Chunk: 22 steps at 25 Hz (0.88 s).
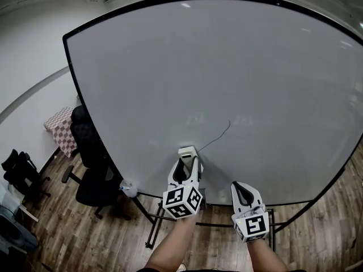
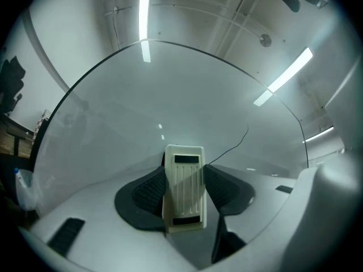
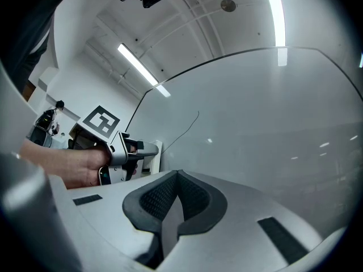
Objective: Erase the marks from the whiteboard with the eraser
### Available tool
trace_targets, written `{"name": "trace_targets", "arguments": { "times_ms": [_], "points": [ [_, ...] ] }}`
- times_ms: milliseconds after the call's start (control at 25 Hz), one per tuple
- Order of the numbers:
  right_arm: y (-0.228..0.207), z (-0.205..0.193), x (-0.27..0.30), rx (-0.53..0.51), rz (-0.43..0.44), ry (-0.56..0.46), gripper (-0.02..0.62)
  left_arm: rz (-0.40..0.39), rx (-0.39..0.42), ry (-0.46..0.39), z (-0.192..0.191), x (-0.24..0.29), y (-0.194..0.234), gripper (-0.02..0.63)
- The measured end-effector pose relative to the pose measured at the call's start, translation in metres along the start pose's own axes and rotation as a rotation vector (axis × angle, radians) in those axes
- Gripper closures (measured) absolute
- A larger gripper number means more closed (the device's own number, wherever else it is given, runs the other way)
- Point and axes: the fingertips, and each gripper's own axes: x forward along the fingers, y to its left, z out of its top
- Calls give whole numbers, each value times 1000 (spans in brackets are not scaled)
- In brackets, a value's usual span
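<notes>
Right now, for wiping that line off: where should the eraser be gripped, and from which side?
Grip the eraser by its two long sides, across its narrow width, coming from the ribbed back. It is a slim block with flat parallel sides, so pads seat flush. The left gripper is shut on it that way, at the whiteboard.

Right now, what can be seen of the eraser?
The eraser is a cream, plastic-looking rectangular block with a ribbed back and a dark strip near each end. The left hand-held gripper clamps its long sides between dark jaws, pointing it at the whiteboard, its far end by the lower end of a thin dark line.
</notes>
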Motion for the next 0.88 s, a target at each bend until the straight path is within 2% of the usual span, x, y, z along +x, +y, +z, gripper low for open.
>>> {"name": "trace_targets", "arguments": {
  "times_ms": [480, 880],
  "points": [
    [-19, 0, -12, 6, -11, -17, 577, -36, 93, -64, 16, 8, -37, 370],
    [-25, 9, -21, -16, 1, -41, 577, -108, 175, -117, 31, 19, -80, 370]
  ]
}}
